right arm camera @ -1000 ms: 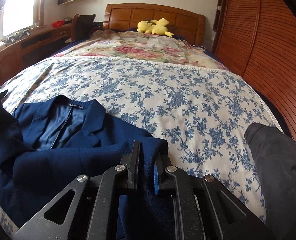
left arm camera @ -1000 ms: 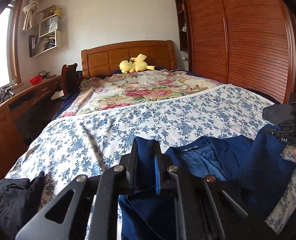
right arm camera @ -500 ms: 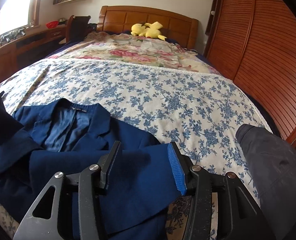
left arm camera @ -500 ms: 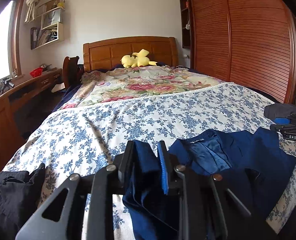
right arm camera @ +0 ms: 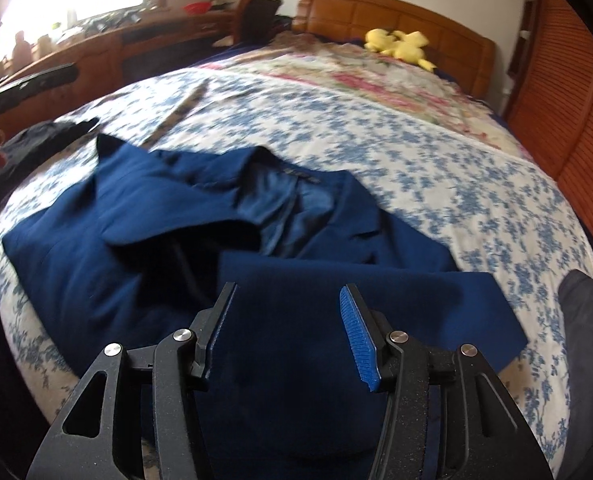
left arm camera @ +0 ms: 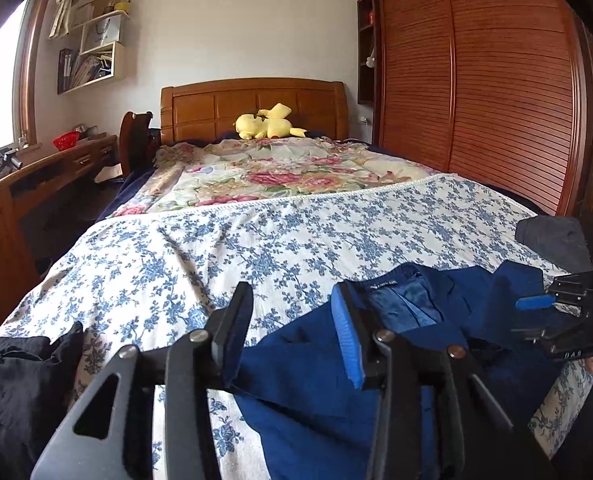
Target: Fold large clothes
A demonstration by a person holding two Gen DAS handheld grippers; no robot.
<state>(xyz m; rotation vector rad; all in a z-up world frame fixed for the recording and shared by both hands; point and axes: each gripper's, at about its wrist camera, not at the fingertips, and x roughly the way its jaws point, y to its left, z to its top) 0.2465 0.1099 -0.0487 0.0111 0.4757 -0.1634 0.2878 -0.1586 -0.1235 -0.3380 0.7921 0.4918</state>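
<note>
A navy blue blazer [right arm camera: 168, 216] lies on the blue-flowered bedspread [right arm camera: 436, 160], collar and shiny lining toward the headboard, one sleeve folded across its front. It also shows in the left wrist view [left arm camera: 308, 372]. My left gripper [left arm camera: 292, 320] is open and empty just above the blazer's left edge. My right gripper [right arm camera: 288, 320] is open and empty over the folded sleeve; it shows from the side in the left wrist view [left arm camera: 552, 312].
A black garment [left arm camera: 12, 384] lies at the bed's near left corner, a dark grey one [right arm camera: 588, 344] at the near right. A yellow plush toy [left arm camera: 268, 124] sits by the headboard. A wooden desk [left arm camera: 36, 184] runs along the left, a slatted wardrobe [left arm camera: 496, 88] along the right.
Both grippers were shut on the blazer's cloth a second ago. The right opened first, then the left. The blazer has dropped flat onto the bed.
</note>
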